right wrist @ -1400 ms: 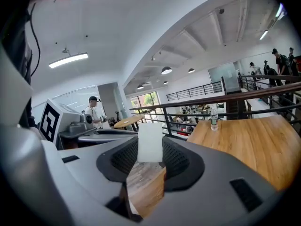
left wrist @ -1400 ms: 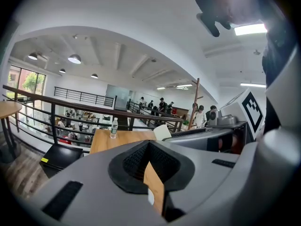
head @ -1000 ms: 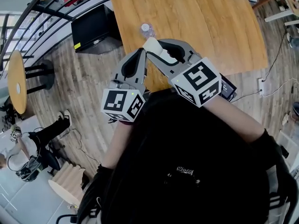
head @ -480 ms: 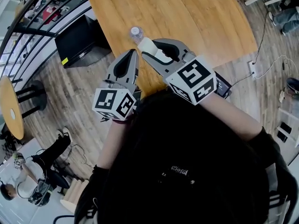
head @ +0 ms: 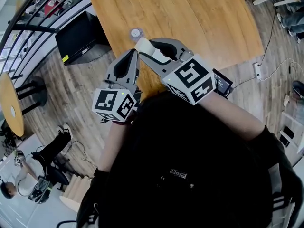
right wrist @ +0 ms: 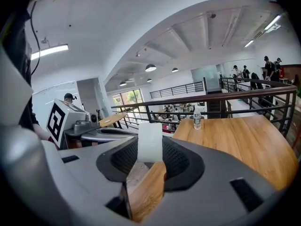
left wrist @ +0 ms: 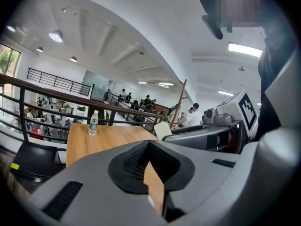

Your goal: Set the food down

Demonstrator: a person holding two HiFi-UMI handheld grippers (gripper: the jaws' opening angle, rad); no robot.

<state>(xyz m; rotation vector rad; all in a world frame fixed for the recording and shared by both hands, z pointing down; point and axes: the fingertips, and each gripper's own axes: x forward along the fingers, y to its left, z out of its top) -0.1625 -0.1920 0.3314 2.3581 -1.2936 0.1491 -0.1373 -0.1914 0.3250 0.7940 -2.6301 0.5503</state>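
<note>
My right gripper [head: 142, 45] is shut on a white block of food [head: 145, 48], which stands up between its fingertips [right wrist: 150, 141]. It hovers over the near edge of the wooden table [head: 190, 18]. My left gripper [head: 135, 53] is just to the left of it with its jaws shut and nothing between them [left wrist: 149, 144]. From the left gripper view the white food [left wrist: 162, 130] shows at the tip of the right gripper. A small water bottle [head: 136, 33] stands on the table just beyond both grippers' tips, also visible as the bottle [right wrist: 197, 119] in the right gripper view.
A black box [head: 78, 32] sits on the floor left of the table, by a metal railing [head: 33, 6]. A round wooden table [head: 12, 103] is at far left. Cables [head: 280, 65] lie on the floor to the right. People stand in the background.
The head view has shifted a little, so the table and bottle sit further left in the picture. Both grippers keep their pose, and the right one still grips the white food.
</note>
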